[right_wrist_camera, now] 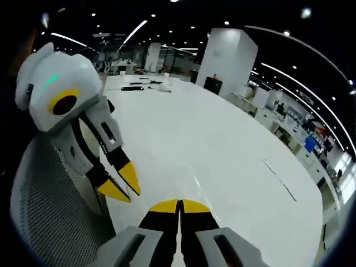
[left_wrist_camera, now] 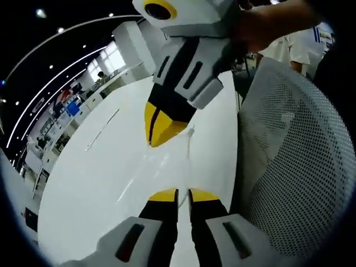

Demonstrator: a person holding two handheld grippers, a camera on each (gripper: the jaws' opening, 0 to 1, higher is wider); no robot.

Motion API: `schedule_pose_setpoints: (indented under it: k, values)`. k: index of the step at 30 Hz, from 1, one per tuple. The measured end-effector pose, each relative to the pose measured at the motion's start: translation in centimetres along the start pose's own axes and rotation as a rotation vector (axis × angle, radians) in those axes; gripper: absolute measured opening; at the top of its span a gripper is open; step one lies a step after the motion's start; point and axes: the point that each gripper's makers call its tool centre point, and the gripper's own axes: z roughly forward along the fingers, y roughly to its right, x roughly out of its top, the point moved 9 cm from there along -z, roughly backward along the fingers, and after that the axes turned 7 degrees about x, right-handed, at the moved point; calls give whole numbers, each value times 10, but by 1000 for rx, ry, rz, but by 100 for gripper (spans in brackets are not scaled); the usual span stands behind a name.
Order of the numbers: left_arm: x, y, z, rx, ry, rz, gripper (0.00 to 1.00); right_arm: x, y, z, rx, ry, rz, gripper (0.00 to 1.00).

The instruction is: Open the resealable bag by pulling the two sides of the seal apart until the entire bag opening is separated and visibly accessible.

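At far left of the left gripper view: an open-plan office with ceiling strip lights, well beyond the work.

- Bench (left_wrist_camera: pixel 94 183) – white, glossy, broad and bare around the tools.
- Resealable bag (left_wrist_camera: pixel 167 161) – clear film, seen mostly as glints over the bench, stretched between the two tools. Its edges and seal line are too transparent to trace.
- Left tool (left_wrist_camera: pixel 183 194) – yellow-tipped jaws rise from the bottom of its own view, clenched to a thin slit. Judged to be pinching one side of the bag mouth.
- Right tool (left_wrist_camera: pixel 161 130) – comes in from the top, pointing down at the left tool and set just apart from it. Its jaws are pressed together, and a glint of film sits at the tips, so it is judged to pinch the opposite side.
- Hand (left_wrist_camera: pixel 267 22) – grips the right tool's body.
- Mesh chair back (left_wrist_camera: pixel 295 167) – white, beside the bench on the right.

Step in hand: both sides look pinched, and the pull has hardly begun – no open mouth can be made out.

Next move calls for drawing the tools straight apart with both grips firm, then working along the seal until the whole opening parts. Thin film may slip from the tips.
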Motion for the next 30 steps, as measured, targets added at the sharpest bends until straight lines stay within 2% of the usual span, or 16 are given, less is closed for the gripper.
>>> schedule_pose_setpoints:
  k: [5, 11, 14, 16, 20, 23, 30]
  values:
    - [-4, -4, -3, 11, -8, -22, 14, -6, -8, 10, 6, -48, -70, 0]
    - [-6, -4, -10, 23, 2, -81, 22, -13, -9, 19, 0, -67, -104, 0]
    - [-6, -6, -14, 51, 18, -125, 29, -16, -4, 22, -15, -84, -108, 0]
    - [-4, -11, -18, 111, 82, -156, 39, -18, 1, 25, -25, -85, -106, 0]
    - [-1, -21, -28, 151, 124, -251, 47, -17, 13, 30, -40, -97, -112, 0]
    - [-3, -30, -33, 151, 132, -289, 52, -16, 21, 35, -48, -102, -125, 0]
    - [-9, -38, -35, 154, 115, -311, 64, -16, 37, 44, -47, -115, -163, 0]
